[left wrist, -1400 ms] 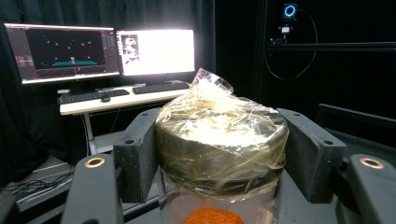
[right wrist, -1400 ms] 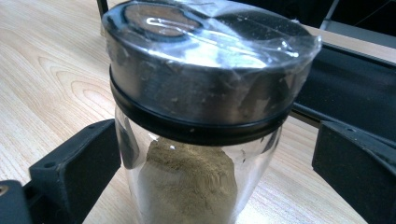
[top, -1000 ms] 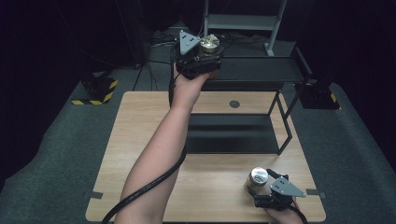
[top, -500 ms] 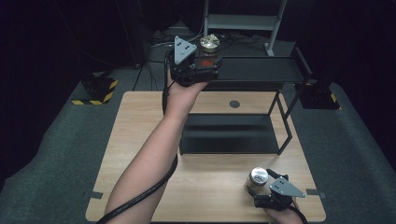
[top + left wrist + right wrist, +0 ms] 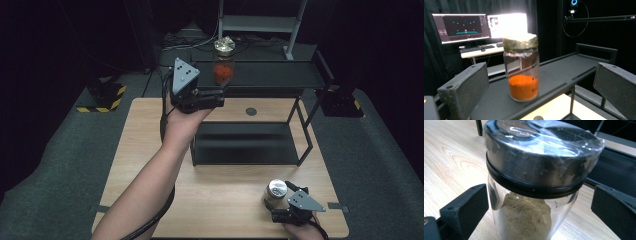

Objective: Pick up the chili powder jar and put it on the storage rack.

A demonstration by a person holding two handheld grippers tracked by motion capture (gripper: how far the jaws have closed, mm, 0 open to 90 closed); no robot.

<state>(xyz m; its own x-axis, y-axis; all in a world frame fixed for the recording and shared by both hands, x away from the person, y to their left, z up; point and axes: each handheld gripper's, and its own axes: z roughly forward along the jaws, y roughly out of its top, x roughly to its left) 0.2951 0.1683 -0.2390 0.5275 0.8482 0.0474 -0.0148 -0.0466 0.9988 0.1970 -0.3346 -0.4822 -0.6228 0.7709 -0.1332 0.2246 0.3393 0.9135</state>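
Note:
A glass jar of orange powder (image 5: 223,62) with a wrapped lid stands upright on the top board of a black rack (image 5: 280,75). My left gripper (image 5: 217,95) is open just short of it, its jaws apart from the glass. In the left gripper view the orange-powder jar (image 5: 522,72) stands ahead of the left gripper (image 5: 540,67). A second jar (image 5: 276,189), metal-lidded and holding brownish powder, stands on the wooden table near its front edge. My right gripper (image 5: 281,210) is open around it. In the right gripper view the brown-powder jar (image 5: 534,182) sits between the right gripper's (image 5: 540,197) spread jaws.
The rack has a lower shelf (image 5: 245,142) and thin legs standing on the wooden table (image 5: 145,145). A dark round mark (image 5: 251,111) lies on the table under the top board. Monitors (image 5: 461,26) and a desk stand beyond the rack.
My left gripper has let go of the orange-powder jar on the rack's top board and drawn back toward the person. The right gripper has not moved.

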